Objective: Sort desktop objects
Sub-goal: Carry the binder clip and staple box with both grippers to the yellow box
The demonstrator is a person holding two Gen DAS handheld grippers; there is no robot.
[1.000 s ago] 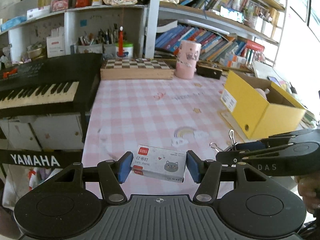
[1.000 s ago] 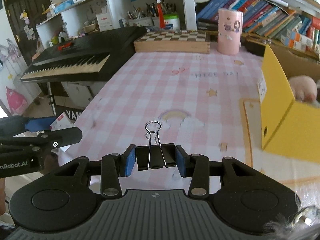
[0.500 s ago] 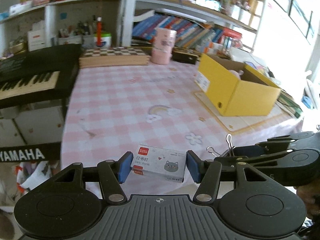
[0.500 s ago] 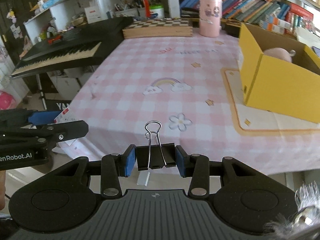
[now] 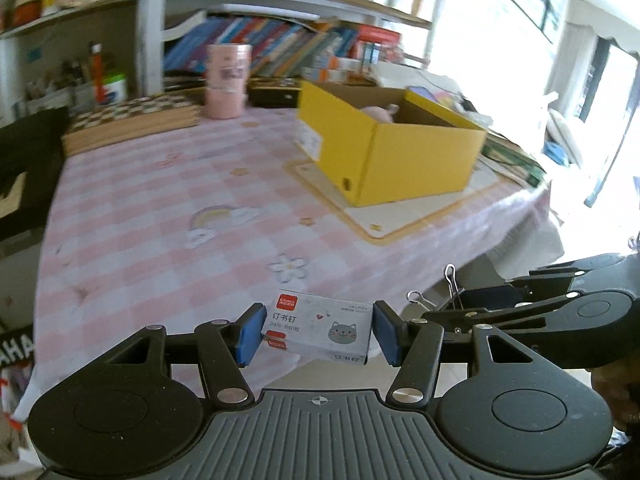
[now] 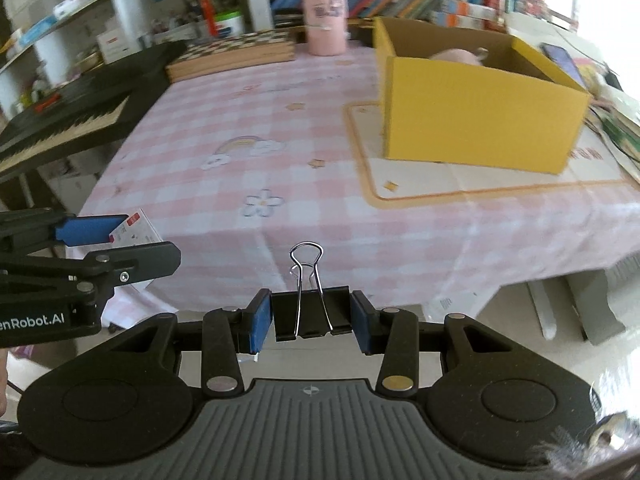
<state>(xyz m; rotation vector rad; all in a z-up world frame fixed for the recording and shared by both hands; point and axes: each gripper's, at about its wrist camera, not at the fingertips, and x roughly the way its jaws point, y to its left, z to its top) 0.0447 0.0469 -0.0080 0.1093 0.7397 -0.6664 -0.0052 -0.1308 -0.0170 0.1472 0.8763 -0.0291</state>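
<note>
Staple box (image 5: pixel 318 326): white carton with a red label and a grey cat face, pinched by its short ends between the blue pads of the left gripper (image 5: pixel 318 332), held in the air just off the near edge of the table (image 5: pixel 160 216).
Binder clip (image 6: pixel 311 312): black, its wire handles pointing up and away, clamped at both sides by the fingers of the right gripper (image 6: pixel 311 320), also in the air off the near edge.
Left fingers: spread part way, pressing on the staple box.
Right fingers: drawn close together, pressing on the binder clip.
Grippers: side by side, near each other but apart; each shows at the edge of the other's view.
Table: covered with a pink checked cloth printed with a rainbow, a flower and stars; the near and middle parts carry nothing.
Yellow box (image 6: pixel 480 120): open-topped cardboard, standing on a cream mat (image 6: pixel 460 182) toward the right edge; something pink lies inside, too blurred to name.
Far edge: a pink cup (image 6: pixel 325 20) and a chessboard case (image 6: pixel 236 54).
Left edge: a black keyboard (image 6: pixel 68 108) stands beside the table.
Behind: shelves of books and stationery.
In the way: nothing lies between the grippers and the yellow box.
</note>
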